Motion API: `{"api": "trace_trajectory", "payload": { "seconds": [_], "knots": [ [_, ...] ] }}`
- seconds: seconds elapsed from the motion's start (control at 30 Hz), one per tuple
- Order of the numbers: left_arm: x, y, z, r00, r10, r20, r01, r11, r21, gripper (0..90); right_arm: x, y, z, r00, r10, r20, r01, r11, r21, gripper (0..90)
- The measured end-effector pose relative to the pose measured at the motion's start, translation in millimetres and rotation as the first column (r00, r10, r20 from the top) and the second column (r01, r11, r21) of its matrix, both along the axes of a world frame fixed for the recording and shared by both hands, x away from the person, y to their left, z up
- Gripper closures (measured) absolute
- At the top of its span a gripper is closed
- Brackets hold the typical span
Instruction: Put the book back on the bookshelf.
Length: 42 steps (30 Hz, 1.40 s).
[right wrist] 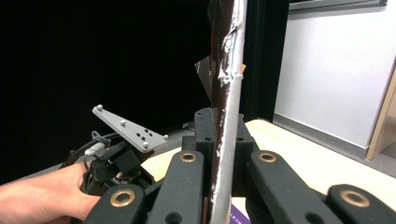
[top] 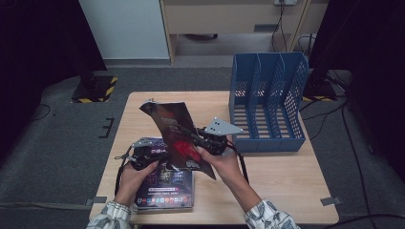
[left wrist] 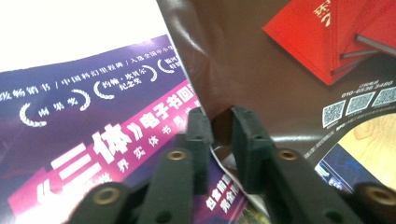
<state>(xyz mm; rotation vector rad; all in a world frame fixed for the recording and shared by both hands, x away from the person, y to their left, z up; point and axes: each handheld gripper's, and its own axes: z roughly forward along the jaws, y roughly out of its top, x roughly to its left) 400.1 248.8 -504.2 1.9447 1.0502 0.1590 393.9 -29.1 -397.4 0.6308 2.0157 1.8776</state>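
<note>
Holding a dark brown magazine (top: 174, 131) up off the tabletop (top: 277, 176), I have my right gripper (top: 203, 140) clamped on its lower part. In the right gripper view its jaws press together on the magazine's thin edge (right wrist: 224, 140), which rises straight up between them. The magazine stands tilted, its top corner leaning away from me and to the left, its cover showing red artwork.

My left gripper (left wrist: 219, 126) sits just left of the magazine's bottom edge, low over the tabletop. In the left gripper view its jaws stand a little apart, with the magazine's lower corner between the tips; I cannot tell whether the pads press on it. The log-free look of it is a narrow gap, the brown cover running up from there.

Under the magazine, a purple booklet (top: 165, 186) with white and pink lettering lies flat on the tabletop, directly below my left gripper and near the front edge.

To the right of the magazine, well apart from it, a blue file rack (top: 267, 102) with three upright compartments stands on the far right part of the tabletop, its open side facing up.

My hands hold both grippers from below, patterned sleeves (top: 267, 217) showing at the near edge.
</note>
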Motion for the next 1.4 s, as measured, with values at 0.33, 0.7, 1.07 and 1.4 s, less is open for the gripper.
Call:
{"api": "trace_trajectory", "payload": {
  "seconds": [0.33,0.7,1.07,1.4],
  "knots": [
    [-3.8,-2.7,4.7,0.9983,0.032,0.049,-0.035,0.9968,0.071,86.6,5.5,-6.8,-3.1,0.9998,-0.013,-0.012,0.013,0.9999,-0.008,86.9],
    [-6.9,2.4,12.3,0.9916,0.069,0.11,-0.082,0.9891,0.122,87.1,12.1,-13.3,-8.6,0.999,-0.027,-0.035,0.026,0.9994,-0.022,86.3],
    [-8.4,4.1,15.6,0.9876,0.08,0.136,-0.098,0.9856,0.137,87.2,16.2,-18.1,-12.4,0.9975,-0.042,-0.057,0.04,0.9987,-0.031,85.5],
    [-10.4,9.9,21.6,0.9783,0.111,0.175,-0.134,0.9823,0.13,87.4,16.4,-19.2,-12.5,0.9975,-0.036,-0.061,0.035,0.9991,-0.025,85.7]
  ]
}}
